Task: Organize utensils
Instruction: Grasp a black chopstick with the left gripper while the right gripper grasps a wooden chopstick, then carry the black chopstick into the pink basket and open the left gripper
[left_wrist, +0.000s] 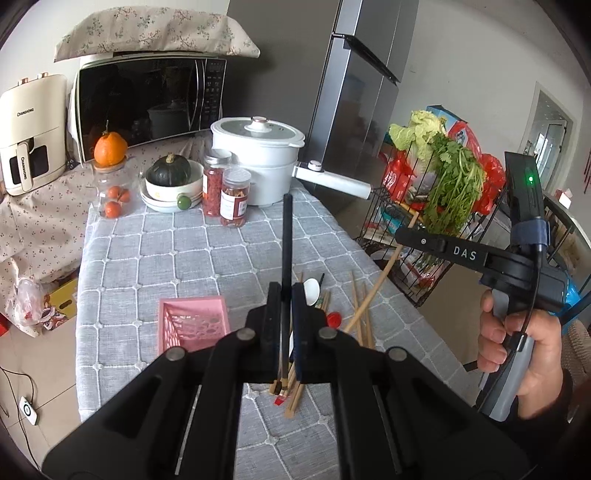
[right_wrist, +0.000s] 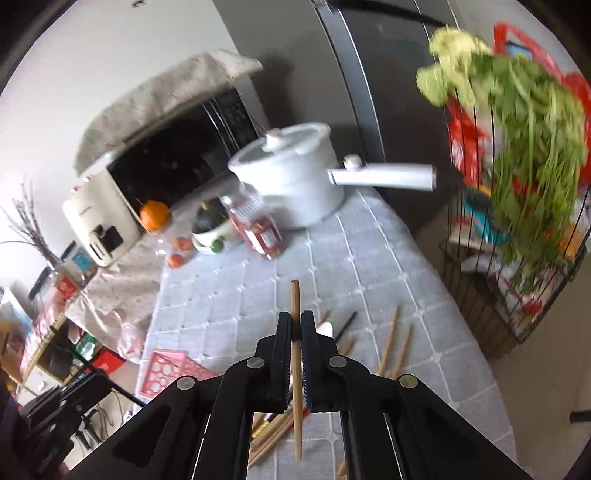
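My left gripper (left_wrist: 286, 295) is shut on a black chopstick (left_wrist: 287, 236) that points away over the grey quilted table (left_wrist: 184, 258). My right gripper (right_wrist: 295, 323) is shut on a wooden chopstick (right_wrist: 295, 295), held up above the table; it also shows at the right of the left wrist view (left_wrist: 402, 234). A pink slotted basket (left_wrist: 192, 323) lies on the table to the left, also in the right wrist view (right_wrist: 170, 371). Loose wooden chopsticks (left_wrist: 360, 314), a white spoon (left_wrist: 312, 290) and a red-tipped utensil (left_wrist: 334, 319) lie scattered beneath the grippers.
A white pot with a long handle (left_wrist: 258, 162), two spice jars (left_wrist: 225, 192), a bowl with a squash (left_wrist: 171, 181), a jar topped by an orange (left_wrist: 110, 177), a microwave (left_wrist: 147, 99) stand at the back. A wire rack with greens (left_wrist: 443, 184) stands right of the table.
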